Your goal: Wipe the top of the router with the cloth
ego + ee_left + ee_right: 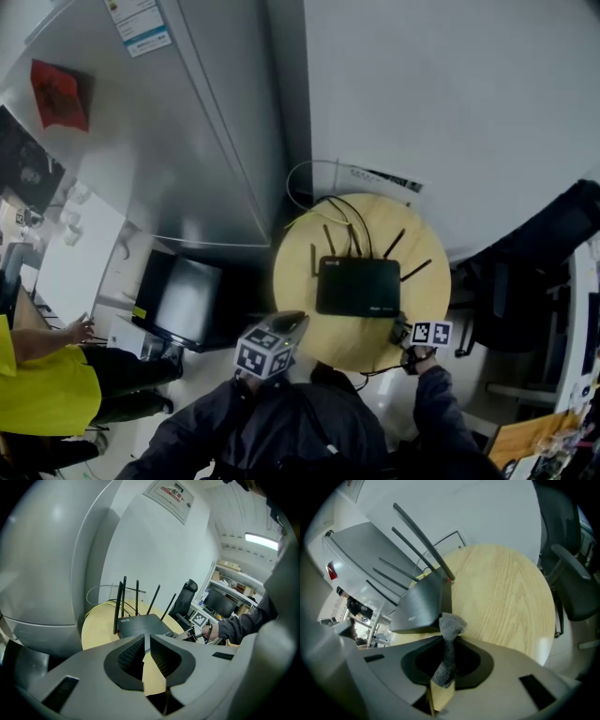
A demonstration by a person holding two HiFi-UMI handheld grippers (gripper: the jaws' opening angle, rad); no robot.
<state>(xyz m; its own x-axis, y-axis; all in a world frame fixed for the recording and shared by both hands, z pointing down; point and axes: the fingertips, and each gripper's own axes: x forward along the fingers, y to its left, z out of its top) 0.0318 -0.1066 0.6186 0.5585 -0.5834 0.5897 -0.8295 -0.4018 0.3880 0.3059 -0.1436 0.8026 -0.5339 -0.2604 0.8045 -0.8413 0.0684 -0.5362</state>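
A black router [358, 286] with several thin antennas lies flat on a round wooden table [300, 281]. My right gripper [409, 339] is at the router's near right corner, shut on a grey cloth [451, 625]. The cloth sticks up from between the jaws and almost touches the edge of the router [419, 604]. My left gripper [292, 325] hovers at the table's near left edge. Its jaws stand nearly together with nothing between them, pointing at the router [140, 624]. My left gripper [144, 641] also sees the right gripper [199, 629] beyond the router.
A large grey cabinet [187, 141] stands left of the table, and a white wall is behind. Cables [342, 211] run off the router's back. A black office chair [525, 281] is at the right, and a dark box [183, 300] is on the floor at the left. A person in yellow [37, 384] is at the far left.
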